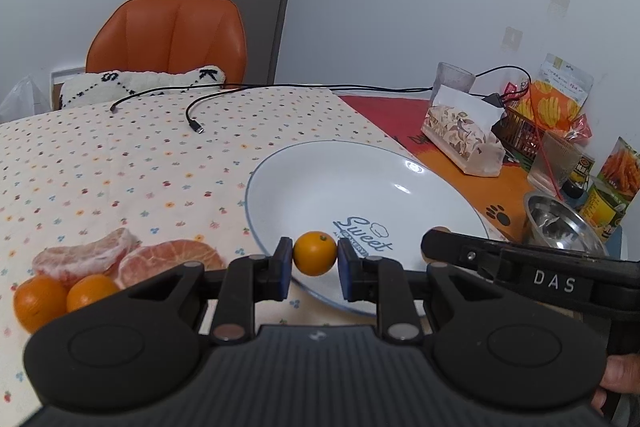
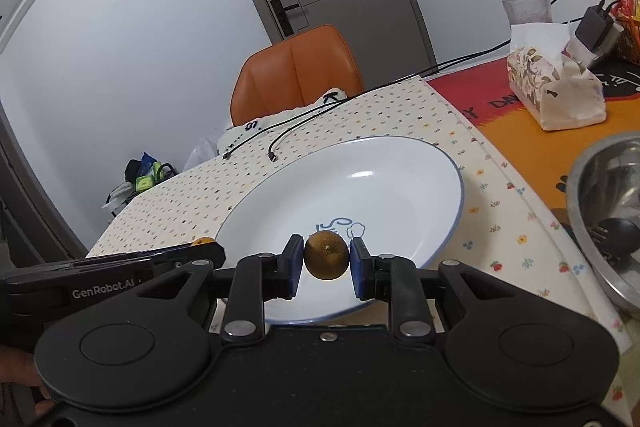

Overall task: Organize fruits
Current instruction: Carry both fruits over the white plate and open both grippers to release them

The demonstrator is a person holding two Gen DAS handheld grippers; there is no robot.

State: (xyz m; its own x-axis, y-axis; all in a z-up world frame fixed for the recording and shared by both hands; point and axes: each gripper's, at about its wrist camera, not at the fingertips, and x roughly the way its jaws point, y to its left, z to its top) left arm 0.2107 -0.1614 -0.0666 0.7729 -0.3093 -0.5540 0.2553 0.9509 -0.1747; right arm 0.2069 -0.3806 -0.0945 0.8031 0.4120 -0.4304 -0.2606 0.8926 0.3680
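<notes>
The left gripper (image 1: pixel 314 259) is clamped on a small round bright-orange citrus fruit (image 1: pixel 315 253), held just above the near rim of the wide white ceramic plate with a thin blue edge (image 1: pixel 360 167). The right gripper (image 2: pixel 326 265) pinches a small round brownish-olive fruit with a stem nub (image 2: pixel 326 255), likewise poised over the plate's near rim. Both fruits sit directly between their pads, with the plate's bowl lying straight ahead and below, so each appears to need only a short forward reach and a release. On the spotted bench cloth (image 1: pixel 120 155), 2 more small orange fruits (image 1: pixel 40 301) and peeled citrus segments (image 1: pixel 132 259) wait at the left. The plate reads "Sweet"; the grippers read "DAS" and "GenRobot.AI".
</notes>
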